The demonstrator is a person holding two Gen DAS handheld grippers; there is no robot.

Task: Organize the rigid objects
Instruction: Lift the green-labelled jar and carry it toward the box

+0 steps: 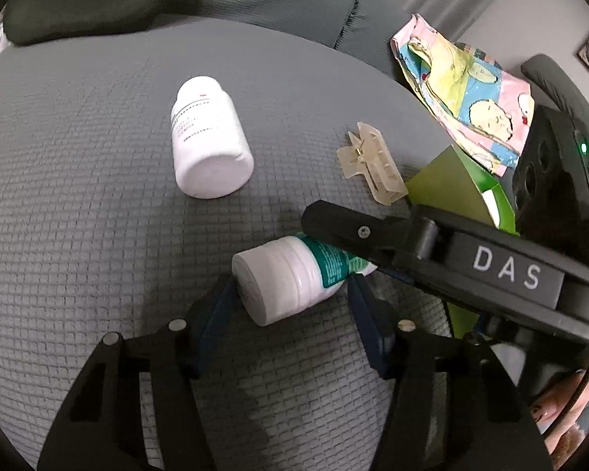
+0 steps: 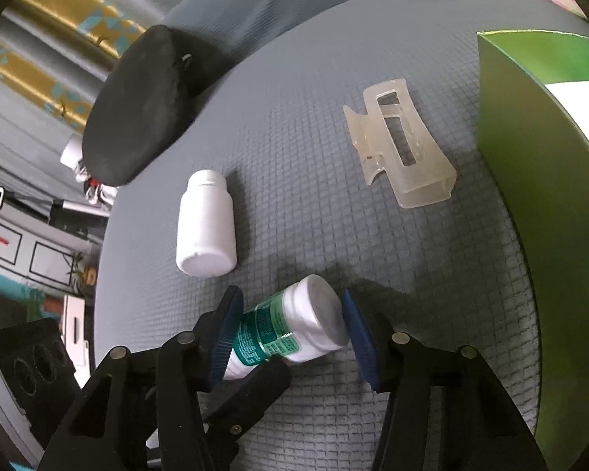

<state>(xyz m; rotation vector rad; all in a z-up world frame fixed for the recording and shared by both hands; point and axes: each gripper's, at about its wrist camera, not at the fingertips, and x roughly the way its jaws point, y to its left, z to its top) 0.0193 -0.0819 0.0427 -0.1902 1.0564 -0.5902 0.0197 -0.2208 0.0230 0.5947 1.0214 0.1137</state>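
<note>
We see both tongs straddling 1 green-label bottle [image 1: 294, 274] lying on the grey cushion [image 1: 78, 216]: left tongs [image 1: 290, 298] pinch its cap end, right tongs [image 2: 288, 327] pinch its body.

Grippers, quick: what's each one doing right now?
Left gripper: closed on the green-labelled bottle.
Right gripper: closed on the same bottle.

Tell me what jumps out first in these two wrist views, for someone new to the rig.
Both tools converge on one small bottle with a teal label, lying on its side on the grey quilted cushion: the left tool brackets its white cap end, the right tool straddles it from the opposite side. Beyond it lie a plain white bottle, also on its side, and a translucent hair claw clip beside a green box.
</note>
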